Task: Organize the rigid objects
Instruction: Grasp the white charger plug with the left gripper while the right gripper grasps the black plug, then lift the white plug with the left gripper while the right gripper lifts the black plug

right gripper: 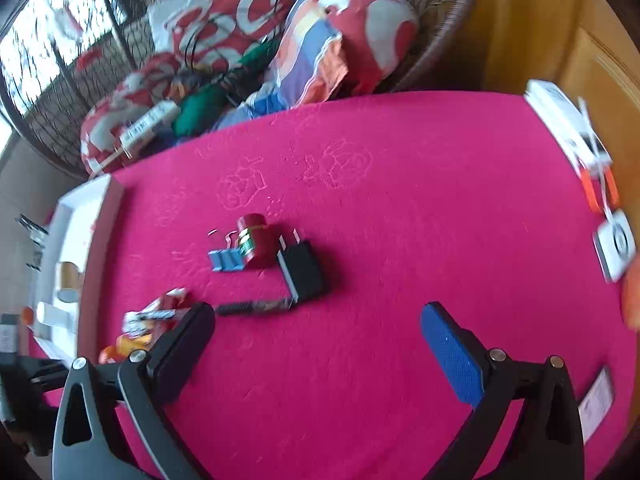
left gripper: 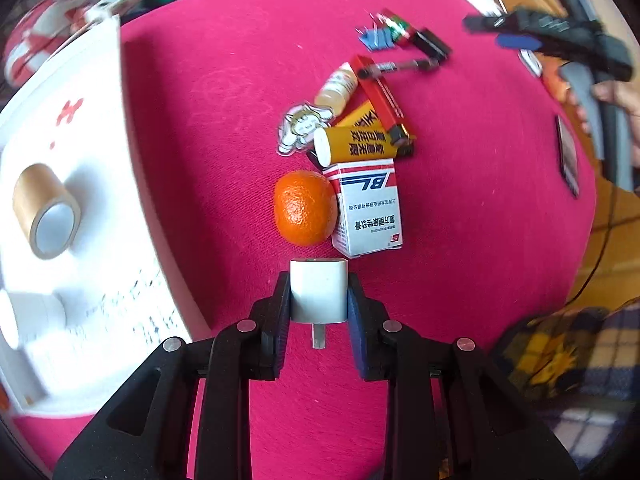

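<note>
Smeared by motion blur at left wrist view's upper right: right tongs (left gripper: 516,34). Cut off at left edge: white tray (left gripper: 92,120). Blurred beyond reading in right wrist view: pile of packets (right gripper: 148,320), partly hidden behind black finger (right gripper: 184,344).

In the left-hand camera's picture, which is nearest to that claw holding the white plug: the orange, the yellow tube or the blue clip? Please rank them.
From the left gripper:
1. Orange, just ahead, slightly left.
2. Yellow tube, farther on, in the pile.
3. Blue clip, farthest, near the table's far side.
</note>
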The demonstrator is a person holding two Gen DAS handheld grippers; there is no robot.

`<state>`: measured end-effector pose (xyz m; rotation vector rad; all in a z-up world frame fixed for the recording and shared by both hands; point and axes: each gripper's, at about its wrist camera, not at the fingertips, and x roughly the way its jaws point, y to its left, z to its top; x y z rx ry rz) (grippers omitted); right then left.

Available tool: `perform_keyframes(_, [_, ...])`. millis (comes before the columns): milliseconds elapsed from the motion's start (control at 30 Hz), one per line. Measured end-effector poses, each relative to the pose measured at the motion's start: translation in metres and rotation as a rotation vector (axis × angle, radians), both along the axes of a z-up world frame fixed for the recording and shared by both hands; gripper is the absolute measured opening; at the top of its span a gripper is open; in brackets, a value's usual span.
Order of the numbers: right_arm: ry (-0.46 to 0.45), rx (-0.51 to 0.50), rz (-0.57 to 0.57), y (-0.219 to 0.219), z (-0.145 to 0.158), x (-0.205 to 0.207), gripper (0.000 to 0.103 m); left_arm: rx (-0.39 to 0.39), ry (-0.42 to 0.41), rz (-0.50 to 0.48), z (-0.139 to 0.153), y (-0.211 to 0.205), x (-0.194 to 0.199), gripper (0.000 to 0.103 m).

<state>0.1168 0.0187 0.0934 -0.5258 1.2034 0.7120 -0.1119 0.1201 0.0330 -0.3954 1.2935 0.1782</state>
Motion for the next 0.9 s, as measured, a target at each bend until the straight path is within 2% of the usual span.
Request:
perform_keyframes(67, [0.028,-0.034,0.054,0.014,-0.015,0.003,0.098,-0.001,-0.018,0.041,0.007,0.0,-0.005,0.025])
perform_keyframes(133, [0.036,-0.065,0.106,0.024,-0.025,0.003,0.082,-0.001,-0.035,0.078,0.015,0.001,-0.013,0.025])
perform_keyframes(267, [0.047,-0.111,0.157,0.037,-0.044,0.001,0.072,0.007,-0.071,0.148,0.031,0.004,-0.019,0.025])
perform_keyframes(333, [0.059,-0.131,0.17,0.039,-0.051,0.002,0.058,0.018,-0.09,0.169,0.041,0.003,-0.023,0.025])
perform_keyframes(400, [0.034,-0.15,0.196,0.042,-0.054,-0.002,0.054,0.029,-0.11,0.182,0.051,0.003,-0.021,0.025])
perform_keyframes(500, [0.003,-0.174,0.246,0.047,-0.052,-0.008,0.03,0.047,-0.141,0.209,0.068,0.007,-0.02,0.025])
perform_keyframes(600, [0.024,-0.134,0.218,0.041,-0.044,-0.006,0.029,0.069,-0.181,0.244,0.088,0.017,-0.023,0.025])
perform_keyframes(733, [0.043,-0.031,0.146,0.02,-0.015,-0.009,0.029,0.096,-0.226,0.275,0.109,0.026,-0.023,0.025])
perform_keyframes(833, [0.042,0.055,0.119,0.007,0.016,-0.016,0.029,0.088,-0.234,0.283,0.109,0.033,-0.026,0.025])
perform_keyframes(900, [0.033,0.107,0.113,0.002,0.035,-0.021,0.029,0.056,-0.193,0.263,0.1,0.033,-0.027,0.025])
